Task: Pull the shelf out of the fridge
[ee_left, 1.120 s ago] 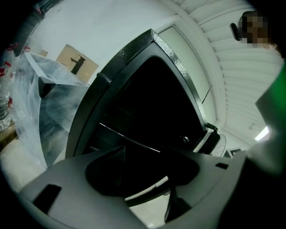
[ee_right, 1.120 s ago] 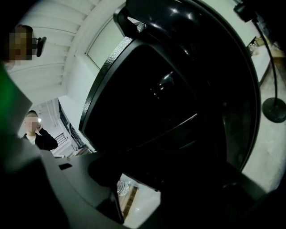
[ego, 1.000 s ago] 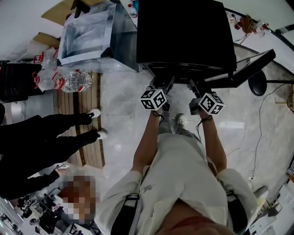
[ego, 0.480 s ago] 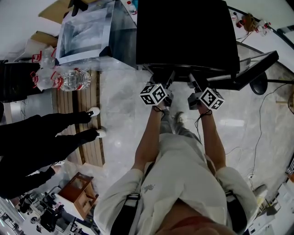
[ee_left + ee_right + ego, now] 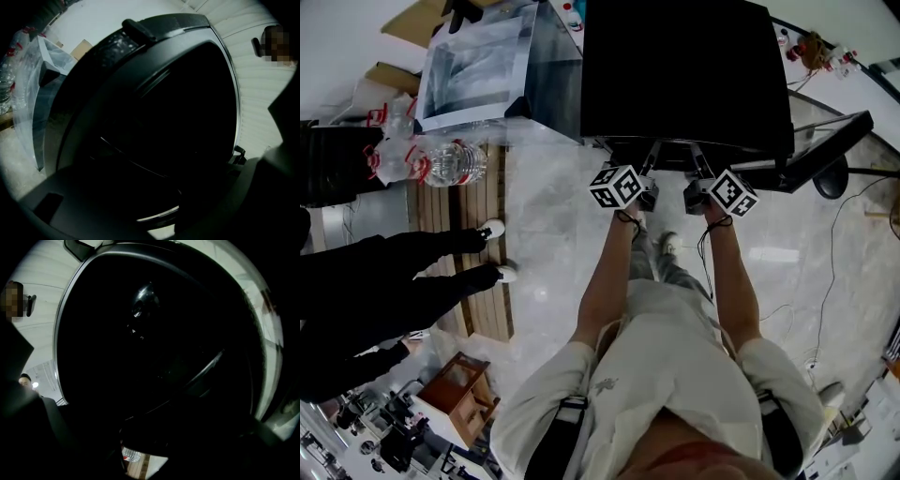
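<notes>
Status: the pull has not begun. The fridge (image 5: 684, 66) stands with its door (image 5: 825, 150) swung out to the right of the head view. Both tools reach into the opening side by side, the left gripper (image 5: 649, 167) and the right gripper (image 5: 698, 167) just apart from each other.

Task item: the shelf (image 5: 131, 157) is inside the cabinet. It reads only as a thin pale line slanting across the dark interior, and a similar line shows in the right gripper view. No part of it projects past the front edge.

Jaws: the left jaws have just been opening and stand spread wide. The right jaws have just been closing a little from full spread and also stand well apart. Both gripper views are very dark. The shelf line lies ahead of each pair, and no contact of pads on it can be made out.

Outstanding, by judgement: seat both grips on the shelf's front edge, then draw it level and clear of the cabinet.

Containers:
- Fridge: the interior is too dark to list any contents beyond the shelf. One glinting rounded item (image 5: 140, 301) higher up is unidentified.
- Clear-walled case (image 5: 478, 66) just left of the fridge: nothing is evident inside.
- Wrapped pack of water bottles (image 5: 441, 164) sits on the floor near it.
- Small wooden box (image 5: 461, 394): its contents are not legible.
</notes>
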The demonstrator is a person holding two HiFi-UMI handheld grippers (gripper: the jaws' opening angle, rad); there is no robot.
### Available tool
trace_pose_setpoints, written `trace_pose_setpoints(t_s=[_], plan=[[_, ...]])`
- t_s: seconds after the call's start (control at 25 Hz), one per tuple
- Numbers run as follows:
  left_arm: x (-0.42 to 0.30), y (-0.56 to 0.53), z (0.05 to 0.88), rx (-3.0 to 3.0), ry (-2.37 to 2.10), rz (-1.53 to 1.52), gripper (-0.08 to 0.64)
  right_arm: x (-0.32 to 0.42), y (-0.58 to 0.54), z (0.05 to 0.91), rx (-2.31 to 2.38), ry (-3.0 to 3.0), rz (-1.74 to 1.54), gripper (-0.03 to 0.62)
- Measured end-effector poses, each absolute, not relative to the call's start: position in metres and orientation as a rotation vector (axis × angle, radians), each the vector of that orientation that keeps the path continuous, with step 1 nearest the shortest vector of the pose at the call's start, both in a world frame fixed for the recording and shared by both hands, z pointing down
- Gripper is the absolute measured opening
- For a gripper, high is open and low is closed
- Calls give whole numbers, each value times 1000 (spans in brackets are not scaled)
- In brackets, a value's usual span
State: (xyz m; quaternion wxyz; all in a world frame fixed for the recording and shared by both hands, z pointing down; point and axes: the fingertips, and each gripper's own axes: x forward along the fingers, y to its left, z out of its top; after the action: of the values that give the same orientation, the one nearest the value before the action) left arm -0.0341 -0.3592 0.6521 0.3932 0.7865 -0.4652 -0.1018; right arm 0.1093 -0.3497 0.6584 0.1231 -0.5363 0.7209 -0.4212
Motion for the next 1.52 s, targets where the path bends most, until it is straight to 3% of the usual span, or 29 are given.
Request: trace_pose_setpoints(t_s=[0.2, 0.36, 0.48, 1.52], plan=[[-29, -369, 655, 2003, -1195, -273, 253, 113, -362, 661, -1570, 2073, -1210, 251], [-28, -376, 649, 2020, -1206, -312, 166, 114, -369, 654, -1564, 2062, -1163, 149], [-31, -379, 647, 1998, -1209, -365, 132, 114, -370, 652, -1525, 2022, -1160, 113], [-35, -338, 622, 2013, -1213, -410, 130, 110, -331, 625, -1456, 2091, -1123, 107]])
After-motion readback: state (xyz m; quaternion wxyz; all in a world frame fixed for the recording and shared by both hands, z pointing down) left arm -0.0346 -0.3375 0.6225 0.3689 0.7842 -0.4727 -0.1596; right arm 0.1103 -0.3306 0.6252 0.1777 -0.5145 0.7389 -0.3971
